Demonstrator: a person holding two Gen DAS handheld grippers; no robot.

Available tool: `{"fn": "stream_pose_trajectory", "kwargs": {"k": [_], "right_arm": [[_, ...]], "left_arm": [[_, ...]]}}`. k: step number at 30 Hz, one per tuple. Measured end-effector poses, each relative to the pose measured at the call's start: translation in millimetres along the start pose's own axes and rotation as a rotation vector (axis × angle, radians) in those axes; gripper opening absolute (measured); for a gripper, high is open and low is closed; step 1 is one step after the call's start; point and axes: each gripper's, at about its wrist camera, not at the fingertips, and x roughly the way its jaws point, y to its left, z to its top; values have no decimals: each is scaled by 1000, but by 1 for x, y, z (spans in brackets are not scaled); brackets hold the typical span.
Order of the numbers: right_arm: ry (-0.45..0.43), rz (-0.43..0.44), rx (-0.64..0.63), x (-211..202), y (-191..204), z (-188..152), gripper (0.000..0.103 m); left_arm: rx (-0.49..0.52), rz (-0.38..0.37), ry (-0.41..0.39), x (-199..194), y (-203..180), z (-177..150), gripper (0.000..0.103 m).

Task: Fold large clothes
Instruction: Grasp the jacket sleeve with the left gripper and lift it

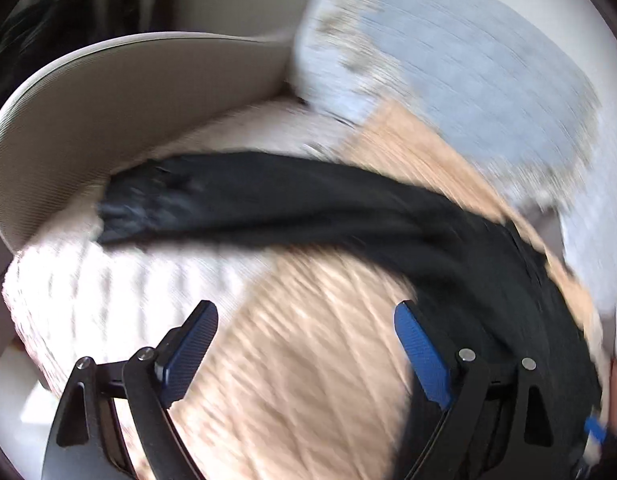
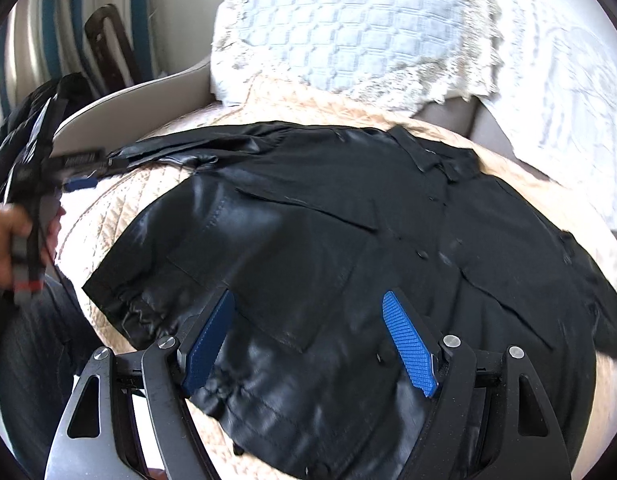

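A large black garment (image 2: 328, 220) with a collar, buttons and a shiny lining lies spread on a beige quilted cover (image 2: 108, 220). My right gripper (image 2: 308, 332) hovers open just above its lower part, nothing between the pads. One black sleeve (image 1: 268, 200) stretches across the blurred left wrist view. My left gripper (image 1: 306, 336) is open over the beige quilted cover (image 1: 308, 380), short of that sleeve. In the right wrist view a hand (image 2: 4, 236) holds the left gripper (image 2: 98, 170) by the sleeve's end (image 2: 124, 156); contact cannot be told.
A light blue textured cushion (image 2: 348, 32) leans at the back, also the cushion (image 1: 448, 60) in the left view. A white lace throw (image 2: 556, 80) drapes at the right. A curved grey sofa arm (image 1: 128, 80) bounds the left side. A dark wooden chair (image 2: 108, 40) stands behind.
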Motion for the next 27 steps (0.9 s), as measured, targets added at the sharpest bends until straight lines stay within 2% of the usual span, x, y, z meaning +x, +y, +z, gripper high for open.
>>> {"fn": "stream_pose_trajectory", "kwargs": {"k": [3, 7, 13, 16, 17, 18, 21, 24, 27], "right_arm": [[12, 4, -22, 10, 0, 5, 77], [29, -6, -35, 22, -6, 8, 77], [40, -15, -39, 32, -21, 12, 77], [37, -12, -53, 37, -26, 15, 77], [33, -13, -57, 37, -27, 17, 77], [26, -13, -63, 38, -29, 19, 77], [15, -8, -68, 39, -33, 22, 77], [1, -8, -69, 39, -39, 22, 77], [-9, 2, -54, 39, -46, 19, 77]], "left_arm": [[-130, 31, -12, 17, 37, 23, 91], [-290, 60, 27, 45, 75, 34, 87], [-270, 138, -26, 57, 75, 43, 87], [-248, 229, -39, 68, 74, 52, 67], [-248, 244, -49, 66, 76, 52, 57], [-238, 254, -60, 67, 78, 56, 37], [-228, 245, -54, 70, 82, 65, 19], [-155, 231, -86, 56, 69, 76, 14], [-45, 191, -156, 31, 37, 86, 13]]}}
